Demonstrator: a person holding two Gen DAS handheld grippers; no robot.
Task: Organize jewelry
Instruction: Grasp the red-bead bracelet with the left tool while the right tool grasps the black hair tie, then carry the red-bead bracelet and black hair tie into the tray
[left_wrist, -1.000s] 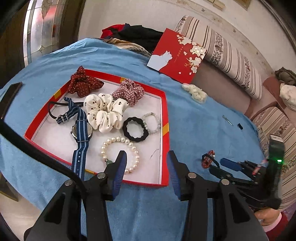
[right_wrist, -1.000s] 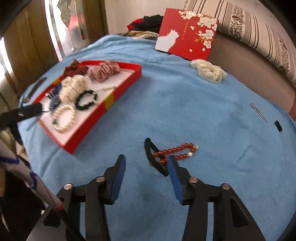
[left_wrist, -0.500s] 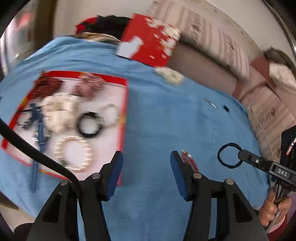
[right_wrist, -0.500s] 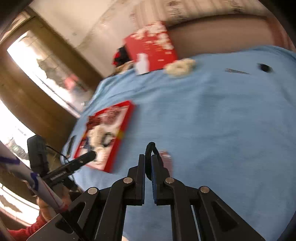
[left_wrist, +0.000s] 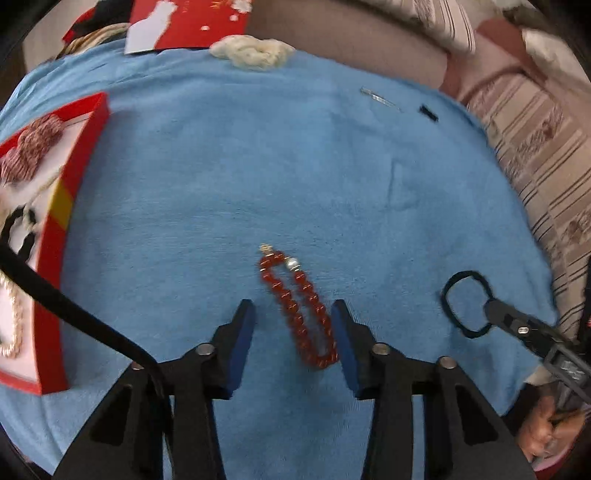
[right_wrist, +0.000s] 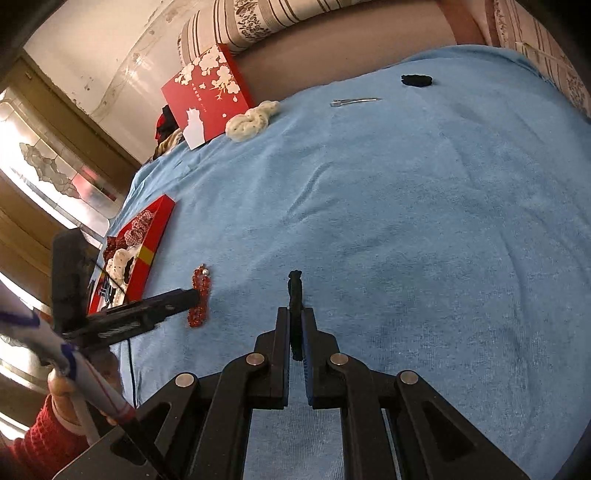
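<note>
Straddling the red beaded bracelet with a small silver bead (left_wrist: 299, 312), the left tool (left_wrist: 293, 334) is pointing steeply down at the blue terry cloth covering the tabletop (left_wrist: 258, 166), its blue-padded jaws closing with the bracelet lying between them but not yet pinched; the strand is lying doubled and roughly in line with the jaws, so a squeeze from both sides looks like the sensible way to gather it; the right tool (right_wrist: 295, 332) is clamping shut on the thin black elastic hair loop (left_wrist: 466, 303), holding it edge-on so most of the ring is standing free beyond the fingertips, which is probably keeping it clear of the cloth for carrying; the red-walled shallow tray with a white floor (left_wrist: 70, 206) is lying at the left edge of the cloth, well apart from the bracelet, and is already holding a red-and-white checked scrunchie (left_wrist: 27, 155) among other pieces, so it reads as the destination for both items; a cream scrunchie (right_wrist: 251, 120), a slim silver hair clip (right_wrist: 354, 101) and a small black item (right_wrist: 416, 80) are waiting near the far edge; the right tool is angled less steeply than the left, and a hand in a red sleeve (right_wrist: 55, 417) is holding the left tool's handle low in the right wrist view.
</note>
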